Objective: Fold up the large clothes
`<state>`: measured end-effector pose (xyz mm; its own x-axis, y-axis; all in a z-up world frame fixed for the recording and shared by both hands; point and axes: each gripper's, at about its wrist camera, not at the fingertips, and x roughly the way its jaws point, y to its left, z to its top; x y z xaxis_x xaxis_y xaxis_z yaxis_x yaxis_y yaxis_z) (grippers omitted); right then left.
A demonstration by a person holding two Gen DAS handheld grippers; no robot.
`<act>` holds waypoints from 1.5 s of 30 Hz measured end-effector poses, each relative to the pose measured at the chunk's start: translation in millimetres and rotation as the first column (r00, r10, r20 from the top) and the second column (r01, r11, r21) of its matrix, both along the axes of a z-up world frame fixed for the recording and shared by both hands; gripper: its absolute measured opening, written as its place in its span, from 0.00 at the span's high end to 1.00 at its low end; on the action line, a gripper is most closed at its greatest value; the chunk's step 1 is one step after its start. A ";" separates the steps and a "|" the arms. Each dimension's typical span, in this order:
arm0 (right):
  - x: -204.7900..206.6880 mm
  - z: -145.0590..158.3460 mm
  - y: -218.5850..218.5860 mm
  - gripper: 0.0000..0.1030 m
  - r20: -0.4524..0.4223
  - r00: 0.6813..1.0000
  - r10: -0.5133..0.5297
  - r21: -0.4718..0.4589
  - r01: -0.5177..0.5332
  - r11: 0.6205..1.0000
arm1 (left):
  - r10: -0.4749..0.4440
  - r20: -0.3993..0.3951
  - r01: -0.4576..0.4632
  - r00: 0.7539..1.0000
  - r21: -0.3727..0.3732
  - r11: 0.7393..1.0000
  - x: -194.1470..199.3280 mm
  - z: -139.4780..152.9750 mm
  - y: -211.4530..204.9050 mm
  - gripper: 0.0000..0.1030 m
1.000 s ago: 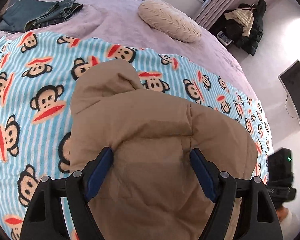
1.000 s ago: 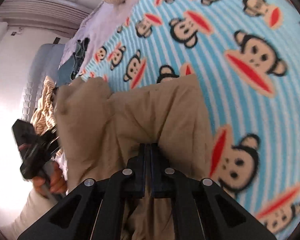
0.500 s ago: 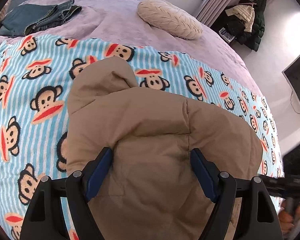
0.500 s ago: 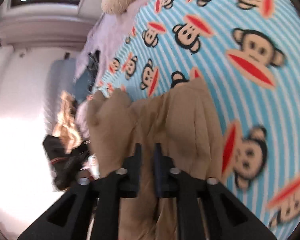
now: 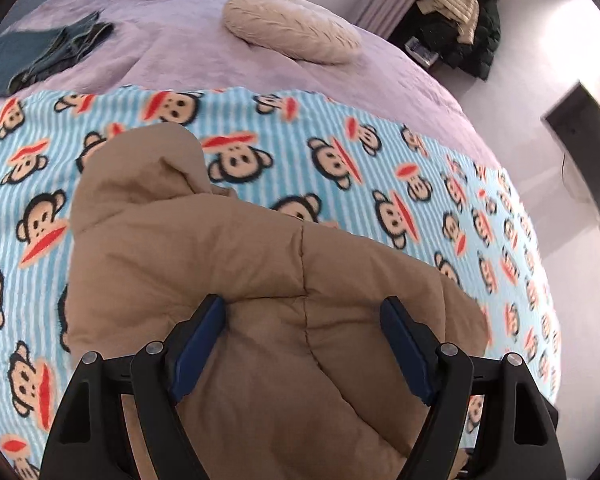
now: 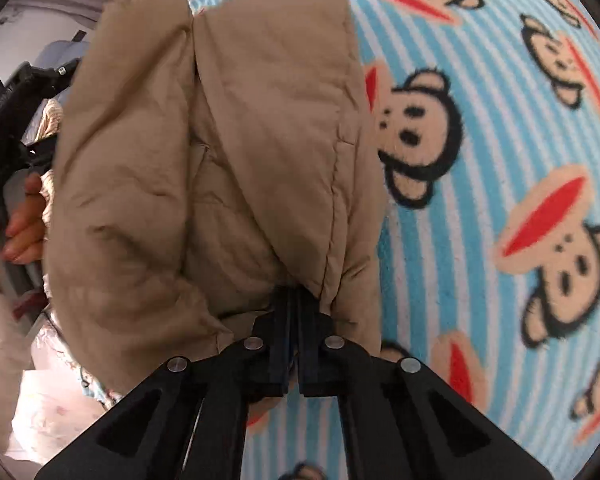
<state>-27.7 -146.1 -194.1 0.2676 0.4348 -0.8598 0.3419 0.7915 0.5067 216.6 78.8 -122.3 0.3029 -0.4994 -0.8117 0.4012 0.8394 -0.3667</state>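
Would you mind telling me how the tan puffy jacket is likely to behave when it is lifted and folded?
The tan puffy jacket looks quilted and bulging, so it is probably light but springy. Its soft creases suggest it will flop rather than hold an edge. The right hand-held gripper pinches only a bunched hem, so smooth fabric might slip.

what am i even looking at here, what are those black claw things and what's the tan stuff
No robot here: a person holds a hand-held two-finger gripper in each hand, each with a fisheye camera looking along its fingers. One picture comes from the left gripper, whose blue-padded fingers stand wide around a puffy tan quilted jacket. The other comes from the right gripper, shut on the jacket's edge. The jacket lies on a blue striped monkey-print blanket over a lilac bedspread, with a cream pillow and folded dark jeans farther back.
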 end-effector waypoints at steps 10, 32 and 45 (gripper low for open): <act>15.7 48.4 -27.2 0.36 0.149 0.978 -0.144 0.369 0.081 0.926 | 0.005 -0.022 -0.005 1.000 0.001 1.000 1.3 -2.7 -2.7 0.21; 27.6 15.5 28.5 0.83 0.060 0.996 -0.059 0.064 0.055 0.996 | -0.013 0.037 0.005 0.999 0.211 0.977 -17.6 2.2 -23.8 0.21; 37.9 28.5 50.0 0.81 0.057 0.997 -0.060 -0.034 0.062 0.997 | 0.133 0.033 -0.137 0.991 0.275 0.952 -96.5 17.1 94.4 0.21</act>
<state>10.3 -96.0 -165.6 0.3406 0.3856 -0.8575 0.3625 0.7877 0.4982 120.1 173.2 -105.2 0.3644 -0.2102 -0.9072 0.2802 0.9538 -0.1084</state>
